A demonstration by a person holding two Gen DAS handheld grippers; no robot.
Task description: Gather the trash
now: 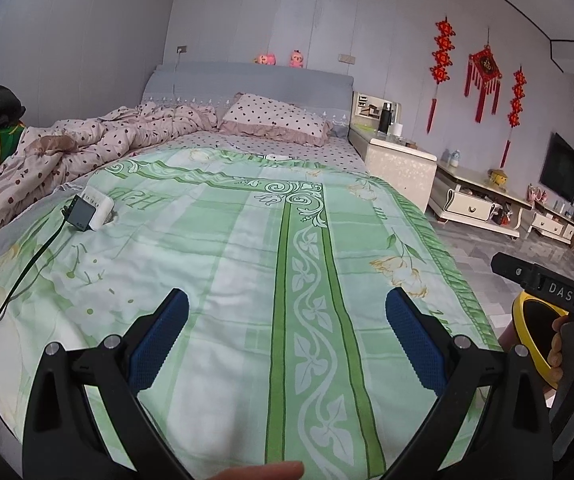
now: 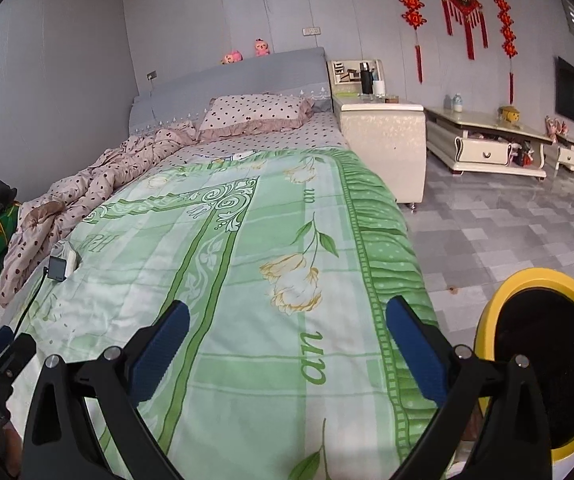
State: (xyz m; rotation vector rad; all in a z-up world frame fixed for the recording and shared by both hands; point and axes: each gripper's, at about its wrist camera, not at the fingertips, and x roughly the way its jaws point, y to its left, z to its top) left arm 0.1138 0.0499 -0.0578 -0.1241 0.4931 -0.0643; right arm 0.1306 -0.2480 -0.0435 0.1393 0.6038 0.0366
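Observation:
A yellow-rimmed trash bin point(image 2: 535, 364) with a dark inside stands on the floor at the bed's right side. It also shows at the right edge of the left wrist view, as the bin point(image 1: 525, 320). My left gripper point(image 1: 287, 298) hovers over the green quilt point(image 1: 247, 264), jaws wide open with nothing between the blue pads point(image 1: 159, 344). My right gripper point(image 2: 287, 308) is open too and empty, over the quilt's right half next to the bin. I see no loose trash on the quilt. A tiny brown speck point(image 2: 453, 290) lies on the floor tiles.
A white power strip with a black adapter point(image 1: 89, 210) and its cord lies on the quilt's left. A crumpled dotted duvet point(image 1: 67, 148) and pillow point(image 1: 275, 120) sit farther back. A white cabinet point(image 2: 383, 140) and low TV stand point(image 2: 487, 140) line the right wall.

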